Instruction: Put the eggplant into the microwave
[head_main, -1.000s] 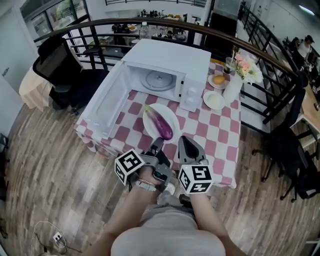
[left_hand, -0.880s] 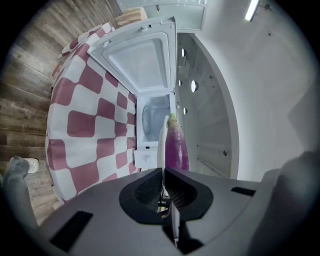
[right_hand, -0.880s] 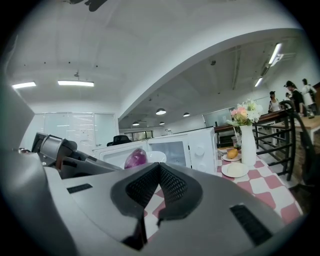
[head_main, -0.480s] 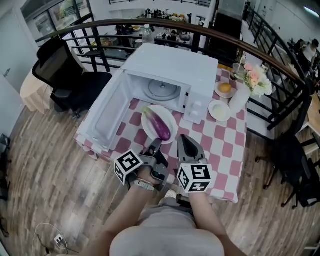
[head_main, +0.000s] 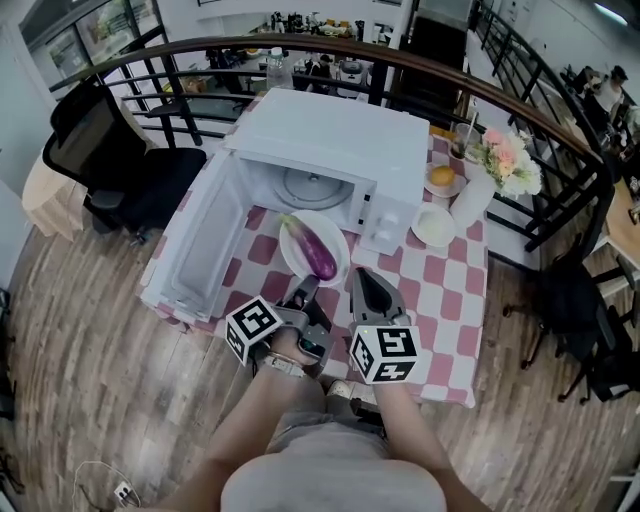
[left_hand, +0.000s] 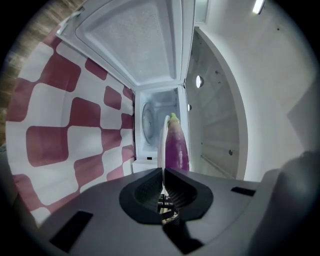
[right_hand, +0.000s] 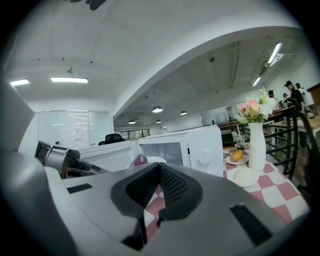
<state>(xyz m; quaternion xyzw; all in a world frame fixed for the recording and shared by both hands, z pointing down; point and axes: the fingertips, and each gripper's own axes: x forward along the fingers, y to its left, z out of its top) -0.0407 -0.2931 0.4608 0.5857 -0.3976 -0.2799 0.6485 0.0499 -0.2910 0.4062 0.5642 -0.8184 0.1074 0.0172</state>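
Observation:
A purple eggplant (head_main: 312, 250) lies on a white plate (head_main: 337, 236) just in front of the open white microwave (head_main: 340, 130). The microwave's door (head_main: 200, 245) is swung out to the left and its glass turntable (head_main: 310, 187) is bare. My left gripper (head_main: 305, 291) is shut on the plate's near rim. In the left gripper view the rim (left_hand: 164, 137) runs edge-on out of the left gripper (left_hand: 163, 170), with the eggplant (left_hand: 176, 145) beyond it and the cavity (left_hand: 152, 117) behind. My right gripper (head_main: 361, 276) hovers just right of the plate, shut and holding nothing (right_hand: 160, 165).
The table wears a pink-and-white checked cloth (head_main: 440, 300). Right of the microwave stand a white vase of flowers (head_main: 470, 195), a plate with an orange (head_main: 440, 178) and a small white dish (head_main: 433, 225). A black chair (head_main: 110, 150) and a curved railing (head_main: 540, 110) lie beyond.
The plate with the eggplant has moved closer to the microwave's opening, carried by the left gripper. The right gripper has advanced alongside it.

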